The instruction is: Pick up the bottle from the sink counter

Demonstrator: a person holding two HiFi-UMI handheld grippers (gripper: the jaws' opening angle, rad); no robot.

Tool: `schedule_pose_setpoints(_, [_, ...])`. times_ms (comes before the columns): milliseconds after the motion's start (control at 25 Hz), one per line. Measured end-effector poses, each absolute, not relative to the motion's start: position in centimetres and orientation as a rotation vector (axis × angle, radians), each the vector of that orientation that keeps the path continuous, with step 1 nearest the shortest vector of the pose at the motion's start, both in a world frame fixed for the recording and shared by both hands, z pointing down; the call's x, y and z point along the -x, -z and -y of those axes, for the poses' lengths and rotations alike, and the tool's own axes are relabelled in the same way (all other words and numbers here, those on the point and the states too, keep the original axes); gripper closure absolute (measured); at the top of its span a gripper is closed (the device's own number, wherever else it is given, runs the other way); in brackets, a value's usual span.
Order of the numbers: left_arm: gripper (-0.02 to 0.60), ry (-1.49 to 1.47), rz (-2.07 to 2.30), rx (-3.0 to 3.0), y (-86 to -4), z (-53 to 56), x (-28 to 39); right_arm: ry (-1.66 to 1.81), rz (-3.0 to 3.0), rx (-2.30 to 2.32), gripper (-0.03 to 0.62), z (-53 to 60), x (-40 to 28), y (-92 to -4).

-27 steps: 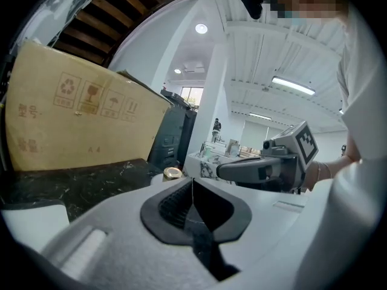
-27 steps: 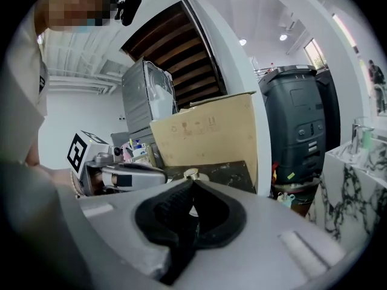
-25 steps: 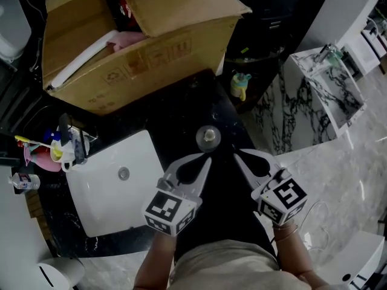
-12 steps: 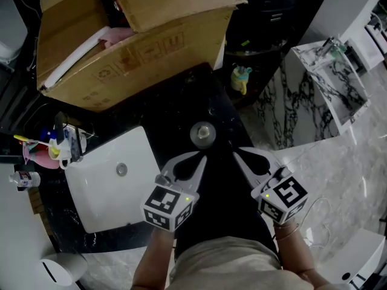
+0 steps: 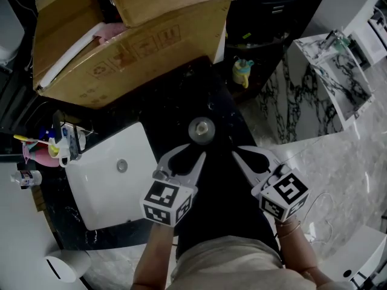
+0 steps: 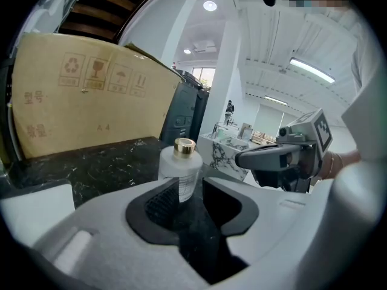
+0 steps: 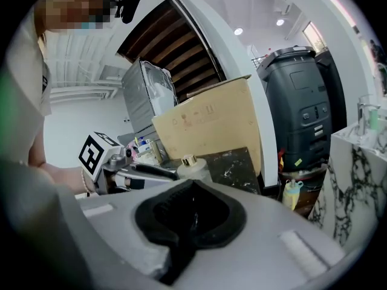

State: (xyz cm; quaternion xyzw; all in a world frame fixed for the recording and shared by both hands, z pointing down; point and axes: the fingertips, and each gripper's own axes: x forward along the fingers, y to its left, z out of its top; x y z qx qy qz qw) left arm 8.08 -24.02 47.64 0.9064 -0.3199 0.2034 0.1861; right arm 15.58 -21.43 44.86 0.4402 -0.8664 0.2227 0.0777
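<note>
Compared with the frame a second earlier, the left gripper (image 5: 192,152) has just been opening its jaws: the tips that met then now stand slightly apart. Nothing lies between the pads.

At far left in the head view, a cluster of toiletries (image 5: 54,147) stands by the corner of the white sink basin (image 5: 103,195), which is set into a black marble-veined sink counter (image 5: 172,98). A large open cardboard box (image 5: 121,47) rests across the back of the counter.

The left gripper hovers over the counter beside the basin. The bottle (image 5: 201,128), frosted with a gold cap, stands upright on the counter just ahead of the left tips, apart from them, and shows through their gap in the left gripper view.

The right gripper (image 5: 237,153) hangs beside the left one with its jaws pressed together on nothing.

Past the counter's right edge, a small yellow bottle (image 5: 243,72) sits low in shadow. A white veined marble stand (image 5: 329,71) rises from a pale marble floor (image 5: 338,180). The right gripper view shows a dark bin (image 7: 299,107) beyond the box.
</note>
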Motion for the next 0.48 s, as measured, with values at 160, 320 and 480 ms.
schedule_pose_setpoints(160, [0.419, -0.615, 0.932, -2.518, -48.6, 24.6, -7.9, -0.708, 2.63, -1.317, 0.591, 21.5, -15.4, -44.8])
schedule_pose_setpoints(320, [0.348, -0.634, 0.949, -2.506, -49.2, 25.6, -8.3, -0.707, 2.624, -1.325, 0.591, 21.5, -15.9, -44.9])
schedule_pose_setpoints(480, [0.304, -0.628, 0.959, -2.51, -49.6, 26.4, -9.3, -0.67, 2.622, -1.36, 0.591, 21.7, -16.9, -44.6])
